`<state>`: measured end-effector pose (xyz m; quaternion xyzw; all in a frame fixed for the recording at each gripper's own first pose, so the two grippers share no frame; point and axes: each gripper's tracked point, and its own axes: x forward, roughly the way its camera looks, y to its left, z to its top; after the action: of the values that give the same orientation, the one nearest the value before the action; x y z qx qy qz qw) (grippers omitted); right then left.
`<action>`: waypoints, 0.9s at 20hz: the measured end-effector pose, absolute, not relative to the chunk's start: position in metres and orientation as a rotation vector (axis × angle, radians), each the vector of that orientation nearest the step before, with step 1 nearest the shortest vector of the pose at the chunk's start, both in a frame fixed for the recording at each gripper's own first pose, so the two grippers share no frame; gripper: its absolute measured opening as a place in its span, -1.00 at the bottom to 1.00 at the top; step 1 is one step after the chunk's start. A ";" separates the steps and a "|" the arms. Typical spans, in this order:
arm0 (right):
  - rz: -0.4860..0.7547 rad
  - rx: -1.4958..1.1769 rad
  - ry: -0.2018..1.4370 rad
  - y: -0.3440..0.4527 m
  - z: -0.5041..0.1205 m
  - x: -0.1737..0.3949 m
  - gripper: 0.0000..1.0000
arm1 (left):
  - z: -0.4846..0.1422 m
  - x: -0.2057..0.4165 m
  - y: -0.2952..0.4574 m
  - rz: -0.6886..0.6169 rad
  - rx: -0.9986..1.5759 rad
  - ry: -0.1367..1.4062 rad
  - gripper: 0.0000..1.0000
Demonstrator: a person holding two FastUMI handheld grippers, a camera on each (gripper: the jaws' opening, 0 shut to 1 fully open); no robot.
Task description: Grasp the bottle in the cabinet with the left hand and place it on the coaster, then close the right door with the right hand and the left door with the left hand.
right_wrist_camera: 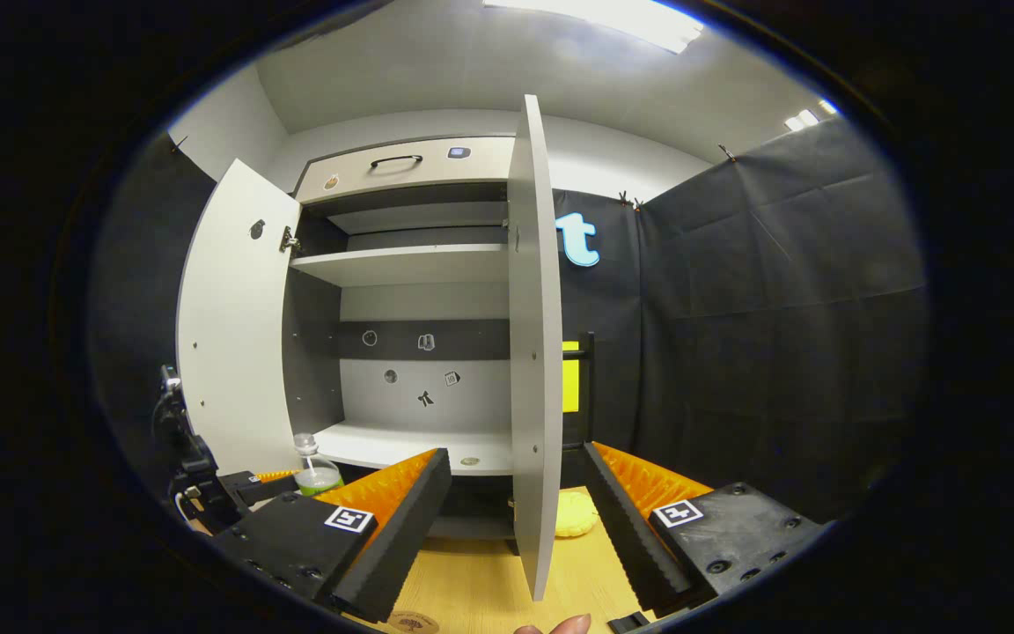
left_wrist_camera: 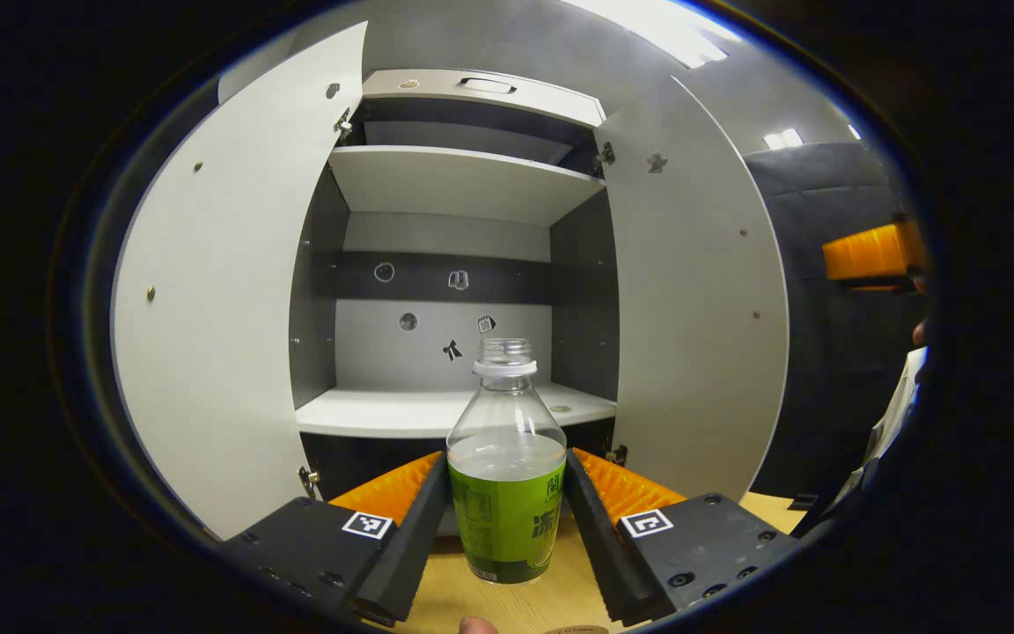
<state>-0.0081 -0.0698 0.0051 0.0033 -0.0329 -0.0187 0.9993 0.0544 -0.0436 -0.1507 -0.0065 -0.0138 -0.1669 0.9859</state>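
bottle [left_wrist_camera: 507, 475] upright between left gripper [left_wrist_camera: 507, 506] fingers, both pressing its sides; uncapped, clear, green label; right gripper [right_wrist_camera: 516, 511] wide open astride right door [right_wrist_camera: 532, 352] edge

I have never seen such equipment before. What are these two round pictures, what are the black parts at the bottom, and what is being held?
No robot here: a person holds a two-finger gripper in each hand, and a camera rides on each. The left gripper view looks along the left gripper, whose fingers press on a bottle with a green label, above the wooden table. Behind it stands an open cabinet. The right gripper view looks along the right gripper, open, with the edge of the right door between its fingers. A yellow object, maybe the coaster, lies behind the door.
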 end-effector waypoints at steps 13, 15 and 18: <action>-0.065 -0.056 -0.094 -0.064 0.013 -0.030 0.95 | -0.303 -0.022 -0.092 -0.565 -0.075 0.075 0.58; -0.062 -0.054 -0.093 -0.060 0.013 -0.032 0.94 | -0.318 -0.022 -0.094 -0.586 -0.062 0.082 0.59; -0.068 -0.065 -0.088 -0.058 0.013 -0.036 0.95 | -0.342 -0.022 -0.097 -0.607 -0.040 0.104 0.59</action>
<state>-0.0365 -0.0582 0.0125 -0.0325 -0.0440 -0.0340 0.9979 -0.0223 -0.0968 -0.3419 -0.0195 0.0510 -0.2987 0.9528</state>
